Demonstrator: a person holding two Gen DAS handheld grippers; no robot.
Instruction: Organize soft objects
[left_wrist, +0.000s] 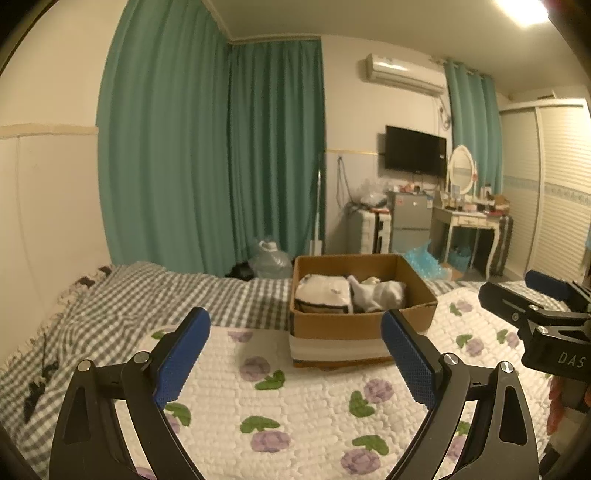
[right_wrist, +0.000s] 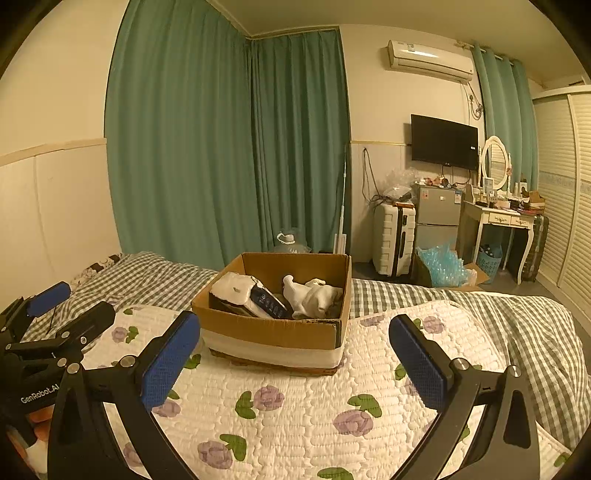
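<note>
Ahead on the floral quilted bed, brown cardboard box holding white soft bundles; left gripper and right gripper both spread, empty, about equally near.

An open brown cardboard box on the bed holds a folded white bundle beside crumpled white cloth.
</note>
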